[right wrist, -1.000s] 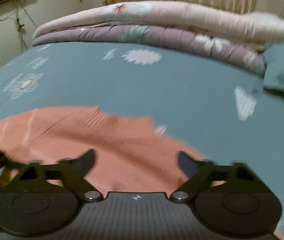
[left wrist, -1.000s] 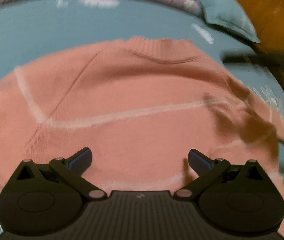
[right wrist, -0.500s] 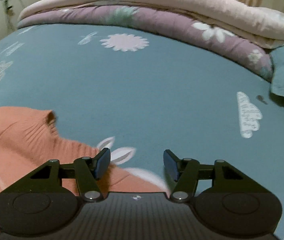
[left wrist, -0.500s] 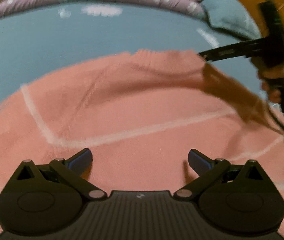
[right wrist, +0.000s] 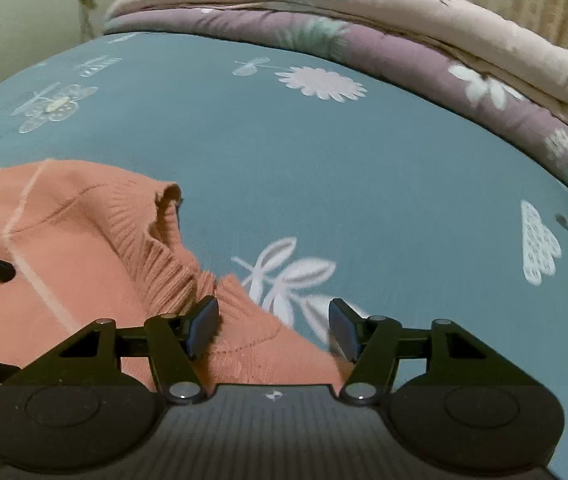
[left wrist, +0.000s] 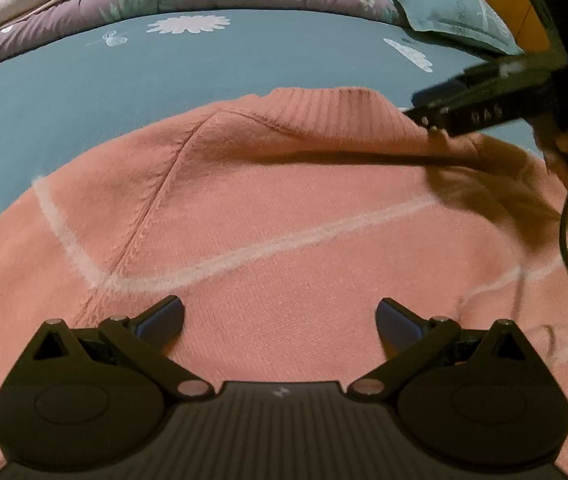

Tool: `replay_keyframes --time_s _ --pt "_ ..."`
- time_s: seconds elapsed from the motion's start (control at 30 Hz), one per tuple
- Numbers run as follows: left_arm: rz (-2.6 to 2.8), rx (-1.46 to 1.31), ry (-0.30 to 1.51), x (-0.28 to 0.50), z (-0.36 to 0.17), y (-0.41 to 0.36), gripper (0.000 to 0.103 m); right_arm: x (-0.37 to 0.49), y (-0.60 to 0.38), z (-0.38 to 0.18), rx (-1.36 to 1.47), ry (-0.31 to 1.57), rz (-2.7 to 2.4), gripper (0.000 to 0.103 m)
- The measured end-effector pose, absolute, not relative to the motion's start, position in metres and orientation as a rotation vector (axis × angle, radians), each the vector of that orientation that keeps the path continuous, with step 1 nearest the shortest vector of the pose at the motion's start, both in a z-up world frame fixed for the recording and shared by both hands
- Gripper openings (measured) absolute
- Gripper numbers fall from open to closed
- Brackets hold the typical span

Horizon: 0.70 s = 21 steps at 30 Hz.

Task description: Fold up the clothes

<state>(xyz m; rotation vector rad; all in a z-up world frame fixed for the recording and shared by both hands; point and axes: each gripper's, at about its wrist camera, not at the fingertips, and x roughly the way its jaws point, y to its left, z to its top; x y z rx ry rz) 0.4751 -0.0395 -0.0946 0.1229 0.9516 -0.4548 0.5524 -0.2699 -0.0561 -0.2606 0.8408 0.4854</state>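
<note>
Bedsheet (right wrist: 364,160) w/ sweater (left wrist: 284,220); no legible labels.

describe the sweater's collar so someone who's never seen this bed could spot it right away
Start at the teal flowered bedsheet, then find the salmon-pink sweater spread flat on it. At its far edge, nearest the folded quilts, is the collar: a short band of raised vertical ribbing, unlike the smooth knit with pale stripes.

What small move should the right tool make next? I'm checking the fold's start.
Probably ease the right tool down and close on the sweater shoulder edge beside the ribbed collar: its jaws stand open over that edge, gripping nothing, and the sweater lies flat, unfolded.
</note>
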Motion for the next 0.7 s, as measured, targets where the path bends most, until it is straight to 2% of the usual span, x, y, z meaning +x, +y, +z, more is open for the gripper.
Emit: replay_keyframes --time_s 0.27,0.33,0.4,0.5,0.6,0.7 --pt "-0.456 0.125 0.944 0.475 -0.096 -0.039 0.102 0.563 -0.262 -0.071 -0.298 0.933 0.637 0.064" --pt "-0.455 0.131 0.942 0.476 -0.097 -0.04 0.102 0.555 -0.26 -0.072 -0.295 0.942 0.667 0.057" --pt "-0.455 0.136 0.942 0.476 -0.097 -0.04 0.102 0.549 -0.258 -0.071 -0.288 0.94 0.68 0.042" --pt "-0.457 0.137 0.94 0.476 -0.097 -0.039 0.102 0.541 -0.251 -0.066 -0.32 0.919 0.671 0.03" --pt "-0.458 0.138 0.938 0.475 -0.098 -0.039 0.102 0.534 -0.243 -0.058 -0.396 0.857 0.626 0.023" --pt "-0.458 0.138 0.936 0.476 -0.098 -0.039 0.102 0.535 -0.24 -0.049 -0.458 0.779 0.538 0.022"
